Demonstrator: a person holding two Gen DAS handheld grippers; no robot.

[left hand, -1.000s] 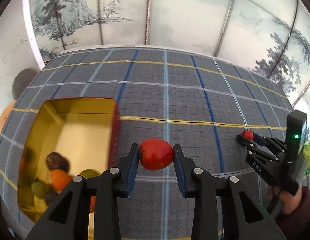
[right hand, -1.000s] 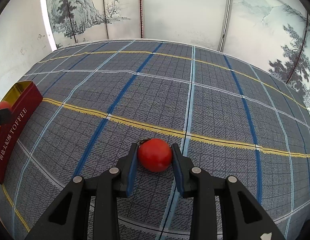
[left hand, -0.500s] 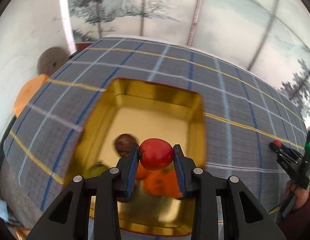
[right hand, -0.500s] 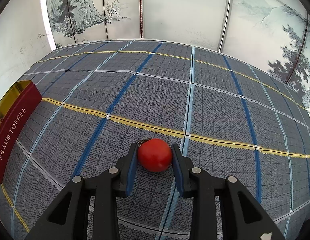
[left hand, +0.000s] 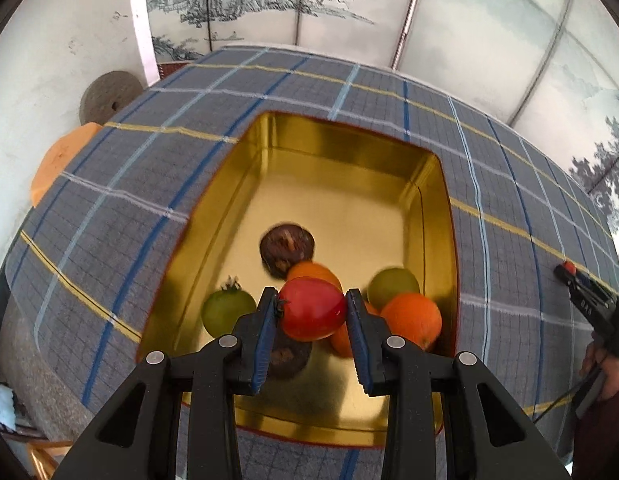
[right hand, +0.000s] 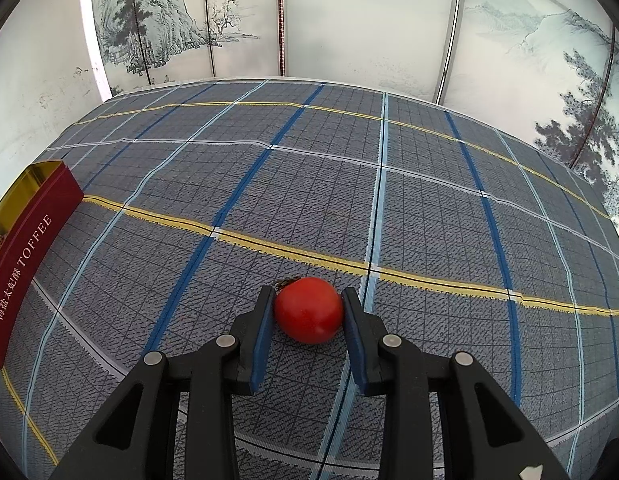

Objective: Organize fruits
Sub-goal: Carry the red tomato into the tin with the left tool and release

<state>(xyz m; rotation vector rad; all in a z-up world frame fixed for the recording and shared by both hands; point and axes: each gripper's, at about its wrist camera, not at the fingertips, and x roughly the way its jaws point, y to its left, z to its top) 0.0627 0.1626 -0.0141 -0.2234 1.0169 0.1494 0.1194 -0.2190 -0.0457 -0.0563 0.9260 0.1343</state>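
My left tongs [left hand: 312, 309] grip a red tomato [left hand: 311, 307] and hang it over the gold tin [left hand: 437, 216], right above the pile at the tin's near end: two oranges [left hand: 412, 317], a green fruit [left hand: 392, 288], a green tomato [left hand: 226, 312] and two dark brown fruits [left hand: 286, 247]. My right tongs [right hand: 308, 310] are closed on a second red tomato [right hand: 308, 309] that looks to rest on the checked cloth of the bench [right hand: 429, 184], well apart from the tin's red wall [right hand: 27, 248]. The risk, as I judge it, is in the release: let go from here and the tomato lands on rounded fruit, so it could roll, bruise, or knock an orange toward the right wall; a hard squeeze could also split its skin. The far half of the tin is bare and would be the safer spot. A second ago my left tongs held the tomato over the cloth beside the tin; half a second ago they were over it, and now they sit nearer the fruit. My right tongs have not moved.
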